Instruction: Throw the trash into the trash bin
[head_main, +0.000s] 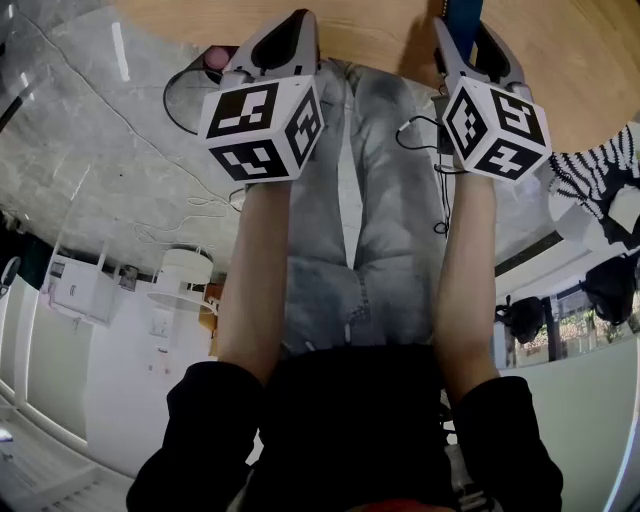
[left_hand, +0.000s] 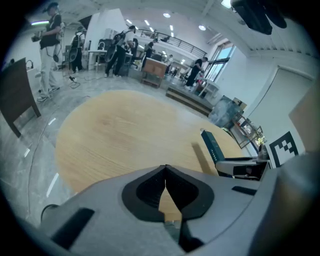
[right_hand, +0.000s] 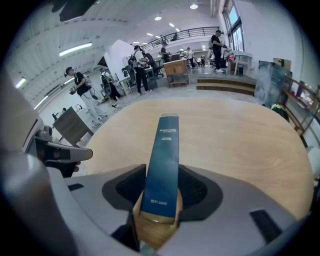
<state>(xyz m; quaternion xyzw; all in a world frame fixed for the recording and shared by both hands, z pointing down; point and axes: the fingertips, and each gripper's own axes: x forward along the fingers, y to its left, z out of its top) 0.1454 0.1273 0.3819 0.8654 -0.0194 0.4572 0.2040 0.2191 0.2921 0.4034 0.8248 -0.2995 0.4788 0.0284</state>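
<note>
In the head view the person holds both arms out towards the edge of the round wooden table (head_main: 560, 60). The left gripper (head_main: 290, 35) and right gripper (head_main: 466, 35) are side by side, and a slim blue box (head_main: 461, 12) pokes out ahead of the right one. No trash bin shows here. The left gripper view shows its jaws pressed together at the tips with nothing between them, so it looks idle, merely carried alongside. In the right gripper view the jaws are parted only by the box's thickness. They clamp its near end so that it juts forward above the bare tabletop, probably a grip for carrying it off as trash. The bin appears in no view.
</note>
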